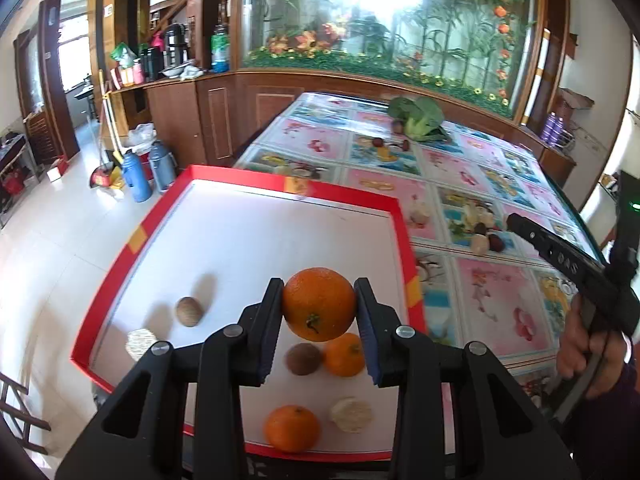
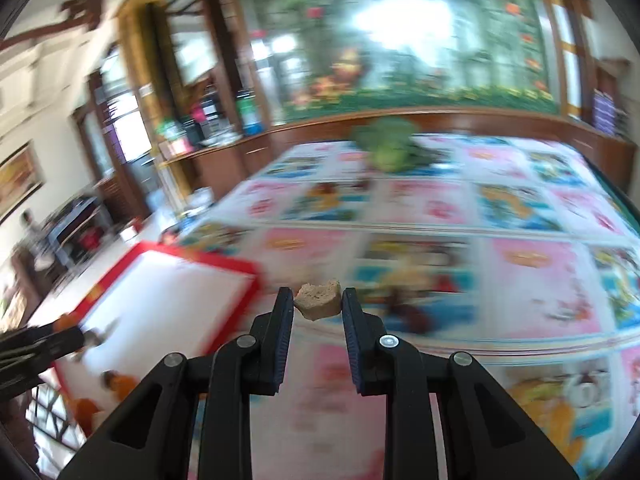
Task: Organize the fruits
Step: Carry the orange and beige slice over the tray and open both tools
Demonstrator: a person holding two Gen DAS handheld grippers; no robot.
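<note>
Left gripper (image 1: 319, 305) clamped on an orange (image 1: 319, 304), held above the red-rimmed tray (image 1: 132, 240). Right gripper (image 2: 317, 299) pinching a small beige piece (image 2: 318, 300) over the patterned table (image 2: 520, 280), beside the tray.

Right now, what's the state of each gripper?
Left gripper: shut on a round orange fruit above the red-rimmed white tray.
Right gripper: shut on a small tan lumpy piece.
</note>
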